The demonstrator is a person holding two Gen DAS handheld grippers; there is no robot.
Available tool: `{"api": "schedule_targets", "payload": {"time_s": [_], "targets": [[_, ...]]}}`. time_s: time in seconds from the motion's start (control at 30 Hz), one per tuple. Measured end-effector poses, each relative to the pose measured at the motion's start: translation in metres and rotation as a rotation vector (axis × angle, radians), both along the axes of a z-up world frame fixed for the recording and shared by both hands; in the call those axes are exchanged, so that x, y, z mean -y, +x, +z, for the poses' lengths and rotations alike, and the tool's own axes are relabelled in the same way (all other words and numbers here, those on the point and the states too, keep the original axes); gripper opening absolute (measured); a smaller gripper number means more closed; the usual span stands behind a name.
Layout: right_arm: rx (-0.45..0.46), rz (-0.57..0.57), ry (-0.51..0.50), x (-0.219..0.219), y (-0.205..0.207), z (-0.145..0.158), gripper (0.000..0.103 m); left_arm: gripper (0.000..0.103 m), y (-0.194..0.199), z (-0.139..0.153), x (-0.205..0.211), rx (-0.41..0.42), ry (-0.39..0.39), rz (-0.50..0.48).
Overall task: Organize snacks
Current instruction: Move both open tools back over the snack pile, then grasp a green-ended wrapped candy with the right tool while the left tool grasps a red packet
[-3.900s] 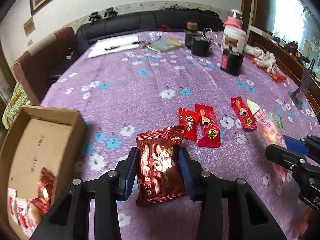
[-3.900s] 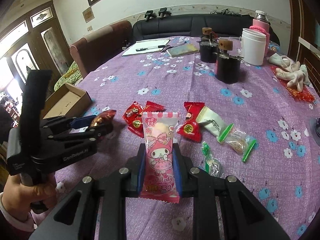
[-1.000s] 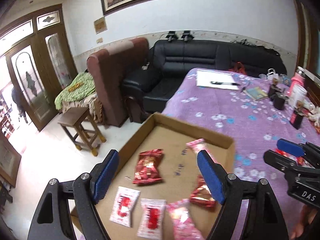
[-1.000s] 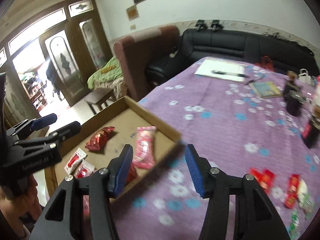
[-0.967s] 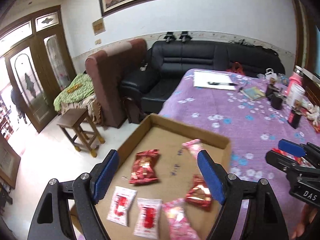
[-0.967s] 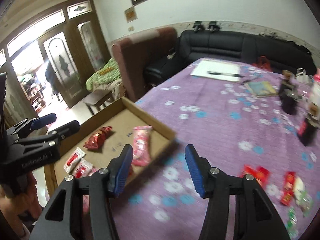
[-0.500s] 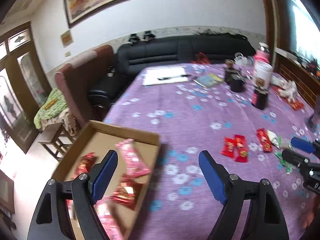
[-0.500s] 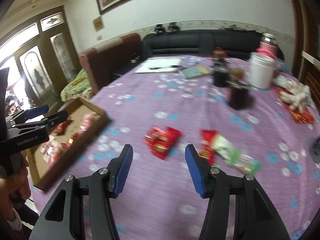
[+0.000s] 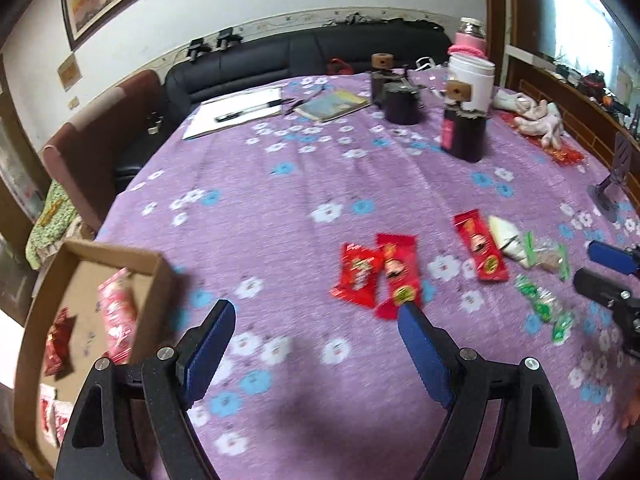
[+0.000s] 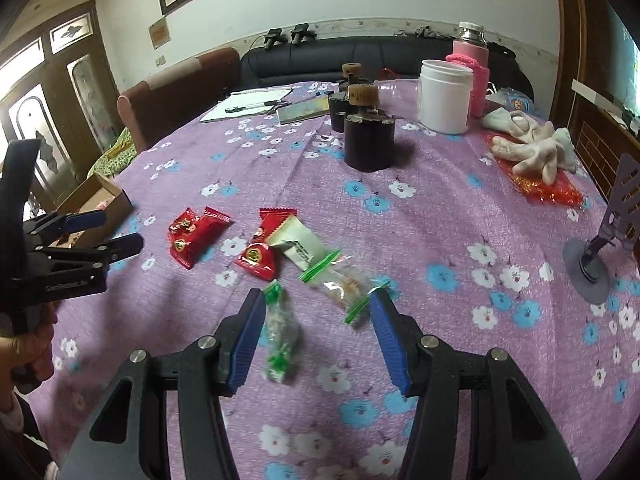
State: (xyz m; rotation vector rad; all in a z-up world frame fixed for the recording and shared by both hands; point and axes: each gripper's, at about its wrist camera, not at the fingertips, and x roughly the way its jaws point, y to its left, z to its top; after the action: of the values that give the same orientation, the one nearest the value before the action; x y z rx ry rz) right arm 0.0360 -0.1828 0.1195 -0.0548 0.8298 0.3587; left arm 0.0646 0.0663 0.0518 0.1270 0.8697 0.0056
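Several snack packets lie on the purple flowered tablecloth (image 9: 280, 184): two red ones (image 9: 378, 274), a third red one (image 9: 480, 246), a white wedge packet (image 10: 300, 242), a clear packet with green ends (image 10: 344, 280) and a small green-printed packet (image 10: 280, 332). A cardboard box (image 9: 158, 264) at the table's left edge holds a pink packet (image 9: 118, 316) and red ones. My left gripper (image 9: 316, 320) is open and empty, above the cloth between the box and the red packets. My right gripper (image 10: 318, 316) is open and empty, just short of the clear and green packets.
Two dark canisters (image 10: 368, 140), a white jar (image 10: 444, 96), a pink flask (image 10: 468, 76), a notepad with pen (image 10: 248, 106) and a booklet stand farther back. Pale gloves (image 10: 532, 148) and a grey stand (image 10: 600, 248) are at the right. Sofas lie beyond the table.
Both grippers let go of their packets into the box, then swung right from the box back over the table toward the loose snacks. Both stay open.
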Motion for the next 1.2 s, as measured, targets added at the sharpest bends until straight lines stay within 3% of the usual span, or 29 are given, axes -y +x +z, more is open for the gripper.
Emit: {"api": "schedule_targets", "payload": {"time_s": [0.2, 0.43, 0.6, 0.77, 1.2], "targets": [[-0.021, 0.041, 0.01, 0.005, 0.001, -0.008, 0.053, 0.087, 0.009, -0.002, 0.01, 0.004, -0.028, -0.029], [-0.043, 0.168, -0.02, -0.026, -0.011, -0.021, 0.052, 0.087, 0.016, -0.015, 0.013, -0.015, -0.052, -0.054], [-0.044, 0.176, -0.046, -0.036, -0.006, -0.027, 0.044, 0.087, 0.022, -0.019, 0.011, -0.029, -0.086, -0.065], [-0.039, 0.176, -0.055, -0.04, -0.004, -0.028, 0.043, 0.086, 0.031, -0.021, 0.012, -0.043, -0.107, -0.08], [-0.061, 0.172, -0.045, -0.039, -0.001, -0.033, 0.035, 0.087, 0.047, -0.04, 0.031, -0.109, -0.092, -0.128]]}}
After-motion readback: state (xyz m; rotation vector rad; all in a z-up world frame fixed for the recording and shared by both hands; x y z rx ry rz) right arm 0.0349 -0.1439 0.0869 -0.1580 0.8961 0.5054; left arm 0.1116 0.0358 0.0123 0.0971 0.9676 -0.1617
